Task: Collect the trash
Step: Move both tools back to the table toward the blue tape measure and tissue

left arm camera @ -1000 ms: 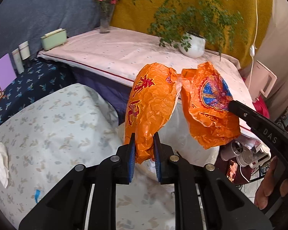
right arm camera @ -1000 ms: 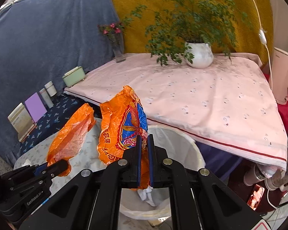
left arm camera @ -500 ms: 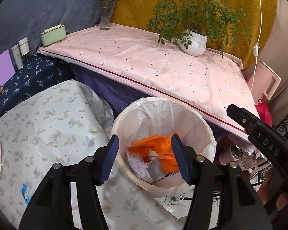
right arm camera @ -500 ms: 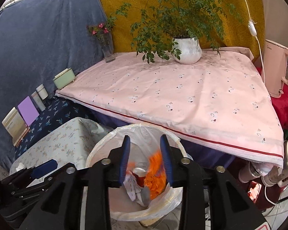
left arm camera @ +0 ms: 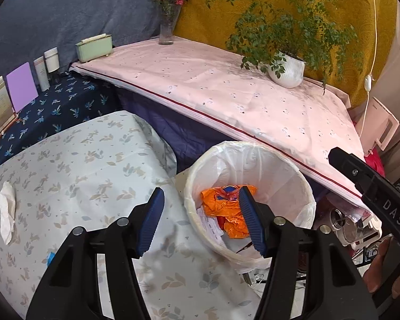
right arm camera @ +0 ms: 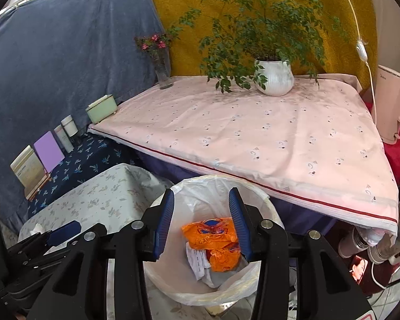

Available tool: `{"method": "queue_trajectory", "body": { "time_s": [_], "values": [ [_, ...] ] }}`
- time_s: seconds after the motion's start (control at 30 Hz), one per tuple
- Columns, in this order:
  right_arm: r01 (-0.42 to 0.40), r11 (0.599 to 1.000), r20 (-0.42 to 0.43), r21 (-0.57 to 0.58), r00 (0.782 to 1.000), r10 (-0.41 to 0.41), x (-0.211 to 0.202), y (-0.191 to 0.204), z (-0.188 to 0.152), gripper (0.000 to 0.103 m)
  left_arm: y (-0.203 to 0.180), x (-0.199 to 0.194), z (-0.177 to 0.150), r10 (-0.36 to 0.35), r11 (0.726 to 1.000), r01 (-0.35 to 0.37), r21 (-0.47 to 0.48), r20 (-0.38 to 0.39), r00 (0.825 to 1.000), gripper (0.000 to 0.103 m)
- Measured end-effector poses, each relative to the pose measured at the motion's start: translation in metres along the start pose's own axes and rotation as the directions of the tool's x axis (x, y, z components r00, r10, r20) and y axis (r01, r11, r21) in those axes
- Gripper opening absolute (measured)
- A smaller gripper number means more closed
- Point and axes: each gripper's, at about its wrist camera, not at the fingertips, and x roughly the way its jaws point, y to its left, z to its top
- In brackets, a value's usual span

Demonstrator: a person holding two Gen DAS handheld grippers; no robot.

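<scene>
A white-lined trash bin (left arm camera: pixel 253 146) stands on the floor beside the floral-cloth table (left arm camera: pixel 66 165). Two crumpled orange wrappers (left arm camera: pixel 221 205) lie inside it on top of paper scraps. My left gripper (left arm camera: pixel 201 190) hangs open above the bin's left rim with nothing between its blue pads. In the right wrist view the same bin (right arm camera: pixel 218 178) holds the orange wrappers (right arm camera: pixel 208 233). My right gripper (right arm camera: pixel 201 191) is over it, its jaws opening and empty. A crumpled white tissue (left arm camera: pixel 6 210) lies on the floral cloth at far left.
Behind the bin a pink-cloth table (left arm camera: pixel 226 93) carries a potted plant (left arm camera: pixel 288 70), a flower vase (left arm camera: pixel 166 30) and a green box (left arm camera: pixel 94 48). A pale kettle (right arm camera: pixel 394 104) stands at right. Books and bottles (left arm camera: pixel 21 85) line the dark blue cloth at left.
Both grippers were shut on orange wrappers held above the bin. They opened, and the wrappers dropped into the bin, where they now lie.
</scene>
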Motion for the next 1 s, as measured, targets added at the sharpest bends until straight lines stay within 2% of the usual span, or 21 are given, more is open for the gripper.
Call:
{"method": "queue_trajectory", "body": {
  "time_s": [0.27, 0.4, 0.53, 0.73, 0.87, 1.0],
  "values": [
    [-0.032, 0.998, -0.011, -0.049, 0.999, 0.031, 0.001, 0.034, -0.005, 0.043, 0.033, -0.015, -0.002, 0.038, 0.998, -0.036, -0.05, 0.022, 0.999, 0.058],
    [-0.047, 0.996, -0.015, -0.076, 0.999, 0.046, 0.001, 0.054, -0.009, 0.048, 0.053, -0.021, -0.005, 0.064, 0.995, -0.061, -0.08, 0.03, 0.998, 0.058],
    [-0.076, 0.992, -0.032, -0.099, 0.997, 0.073, 0.003, 0.075, -0.014, 0.049, 0.074, -0.027, -0.011, 0.095, 0.99, -0.091, -0.108, 0.031, 0.995, 0.058],
    [-0.12, 0.981, -0.07, -0.153, 0.991, 0.11, 0.009, 0.112, -0.029, 0.049, 0.112, -0.037, -0.022, 0.137, 0.978, -0.131, -0.165, 0.028, 0.99, 0.058],
    [-0.152, 0.971, -0.097, -0.183, 0.986, 0.136, 0.012, 0.137, -0.042, 0.049, 0.139, -0.046, -0.031, 0.174, 0.965, -0.165, -0.206, 0.029, 0.984, 0.065],
    [-0.184, 0.96, -0.13, -0.214, 0.979, 0.158, 0.016, 0.162, -0.056, 0.049, 0.166, -0.055, -0.04, 0.215, 0.951, -0.203, -0.234, 0.027, 0.976, 0.067]
  ]
}}
